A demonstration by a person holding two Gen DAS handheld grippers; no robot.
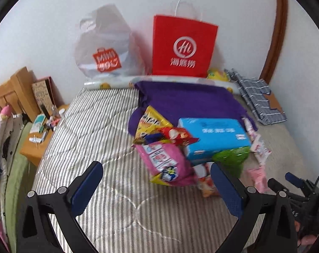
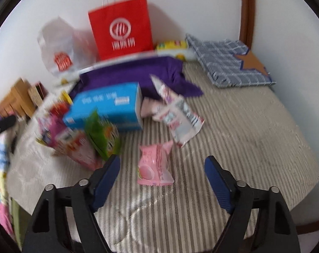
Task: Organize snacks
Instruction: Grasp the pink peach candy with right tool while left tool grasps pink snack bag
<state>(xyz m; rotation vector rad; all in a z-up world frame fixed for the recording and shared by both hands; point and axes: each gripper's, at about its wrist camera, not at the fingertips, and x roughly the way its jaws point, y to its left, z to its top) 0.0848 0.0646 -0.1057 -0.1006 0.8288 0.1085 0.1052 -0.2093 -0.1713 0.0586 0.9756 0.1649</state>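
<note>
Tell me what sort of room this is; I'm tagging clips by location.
Most likely a bedroom: snacks lie on a striped quilted bed, with a wooden headboard and a cluttered bedside table beside it.

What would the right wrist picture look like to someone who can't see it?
An open right gripper hovers over a small pink snack packet on a striped bed. Behind sit a blue box, more snack bags, and a red paper bag.

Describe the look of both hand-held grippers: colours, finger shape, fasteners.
Both match. The left hand-held gripper and the right hand-held gripper have matte black angular linkage frames with triangular cut-outs, silver round pivot bolts, and two flat dark-blue textured fingers each. No sleeves visible.
</note>
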